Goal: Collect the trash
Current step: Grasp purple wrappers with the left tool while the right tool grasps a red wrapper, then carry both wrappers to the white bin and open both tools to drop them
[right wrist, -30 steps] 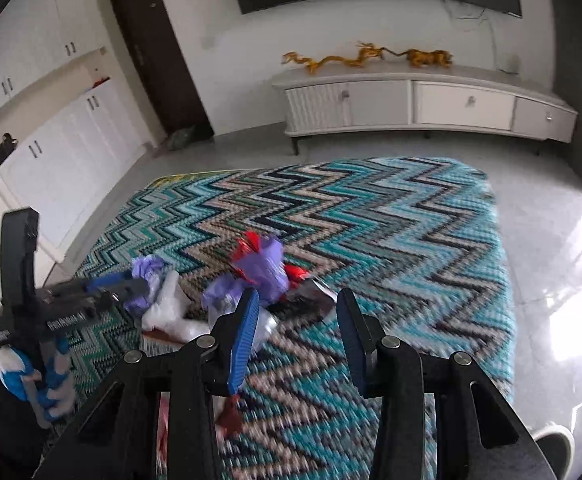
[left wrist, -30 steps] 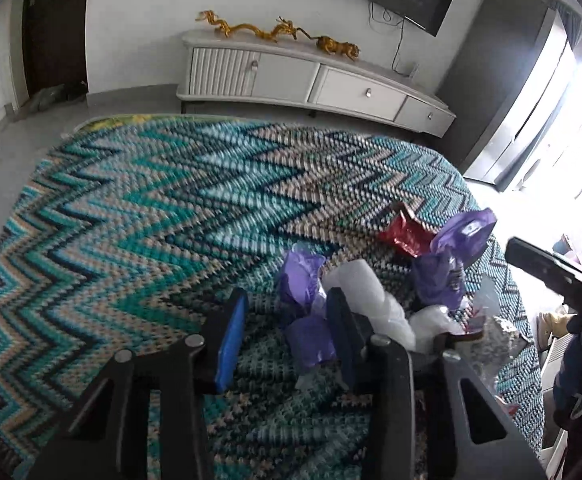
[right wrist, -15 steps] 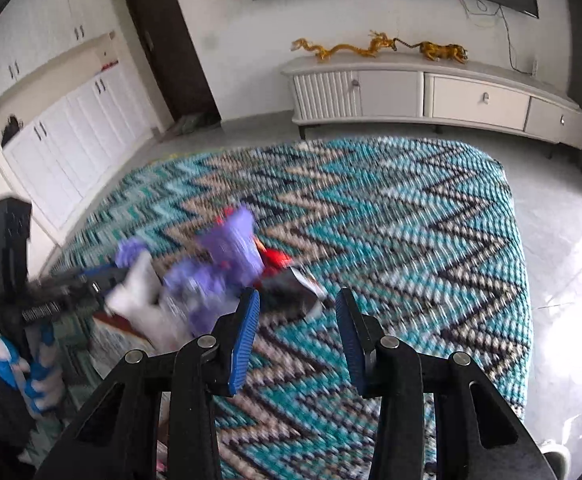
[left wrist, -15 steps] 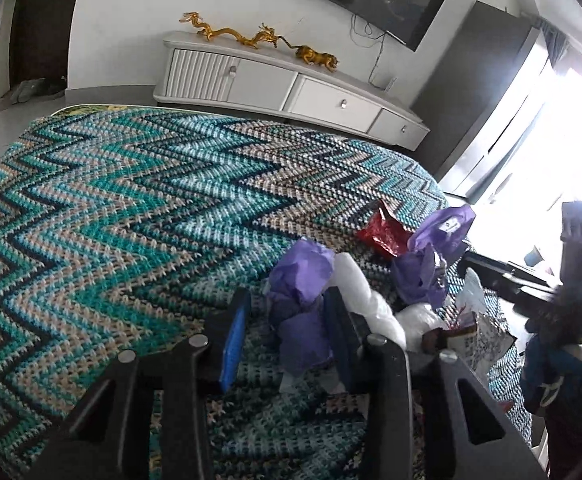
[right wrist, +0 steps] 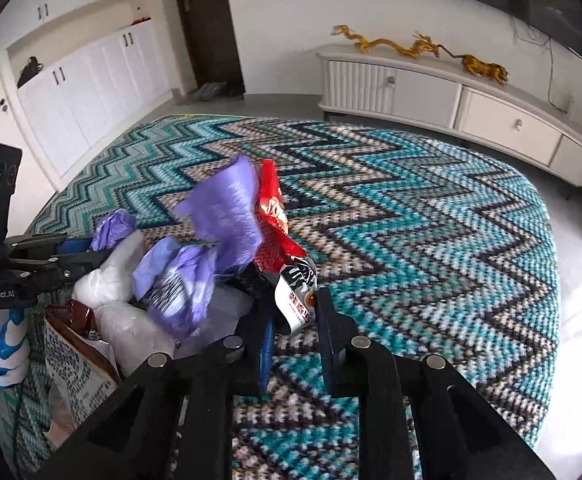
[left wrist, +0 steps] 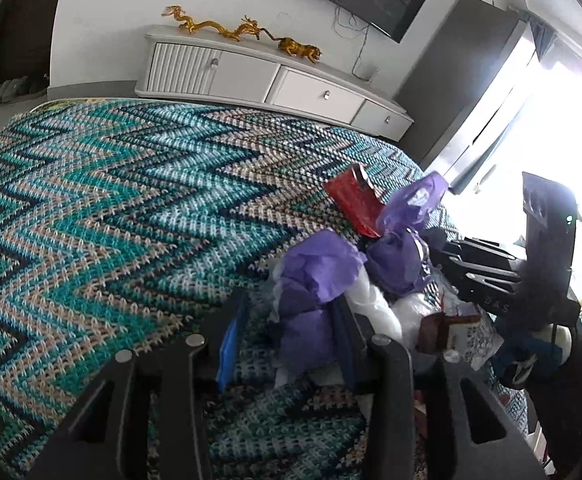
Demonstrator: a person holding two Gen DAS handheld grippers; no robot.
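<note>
1. Zigzag teal bedspread (left wrist: 111,208) filled most of both views, with a white sideboard (right wrist: 451,92) and gold dragon figures (left wrist: 227,30) against the far wall.
2. Your trash pile sat near one edge of the bedspread: purple bags (left wrist: 319,276), white plastic (right wrist: 107,280), a red wrapper (left wrist: 355,200) and a printed carton (right wrist: 71,364).
3. Your left gripper (left wrist: 287,328) had its fingers spread, and the crumpled purple bags sat between them, against the right finger; a gap showed on the blue-padded side.
4. Your right gripper (right wrist: 293,324) had its fingers partly closed around a white printed packet (right wrist: 297,296); I could not tell whether they truly pinched it.
5. That packet hung at the bottom of a raised cluster, with the red wrapper and a purple sheet (right wrist: 227,204) standing above it.
6. Each gripper showed in the other's view, at the opposite side of the pile, close to the trash.
</note>
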